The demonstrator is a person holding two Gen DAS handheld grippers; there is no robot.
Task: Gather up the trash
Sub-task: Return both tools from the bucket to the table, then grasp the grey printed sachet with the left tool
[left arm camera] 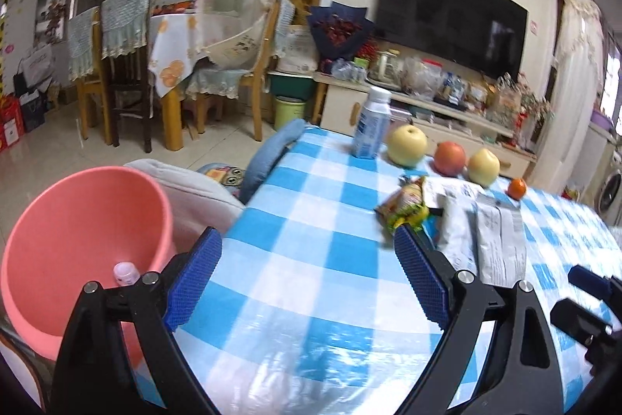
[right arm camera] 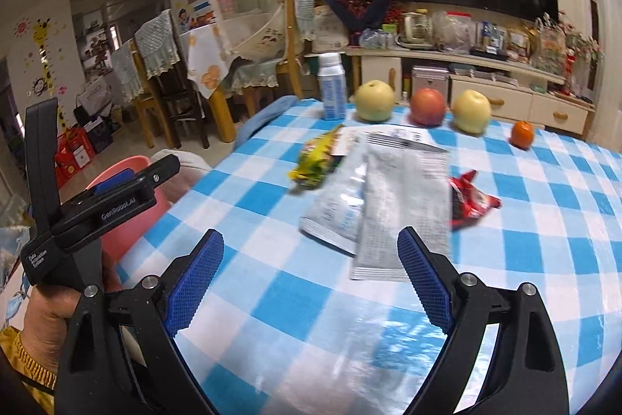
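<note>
We hold both grippers over a table (left arm camera: 311, 259) dressed in a blue-and-white checked cloth under clear plastic. Our left gripper (left arm camera: 307, 275) hangs at the table's near left edge, its blue pads spread wide with only bare cloth between them. Beside and below that edge sits the pink bin (left arm camera: 77, 220), mouth tilted toward us; a small pale bottle (left arm camera: 125, 273) lies inside it, near the rim. Our right gripper (right arm camera: 311, 279) is likewise spread wide and pinches nothing; its right pad sits in front of the near end of the grey foil packet (right arm camera: 404, 205), and we cannot tell whether it touches. That packet lies flat, overlapping a second silvery pouch (right arm camera: 334, 209) on its left. A yellow-green snack wrapper (right arm camera: 317, 160) lies just beyond the pouch, blurred. A crumpled red wrapper (right arm camera: 472, 201) lies just right of the grey packet, touching or nearly so. Some printed white paper (right arm camera: 392, 137) pokes out behind the packets. Along the far side of the table stand a white-and-blue bottle (right arm camera: 332, 88), upright, then a yellow-green apple (right arm camera: 375, 102), a red apple (right arm camera: 427, 107), a second yellow apple (right arm camera: 472, 111) and a small orange (right arm camera: 521, 134), all apart from the litter. In the right wrist view a hand (right arm camera: 50, 310) with a yellow cuff grips the left tool at the bin's side.
</note>
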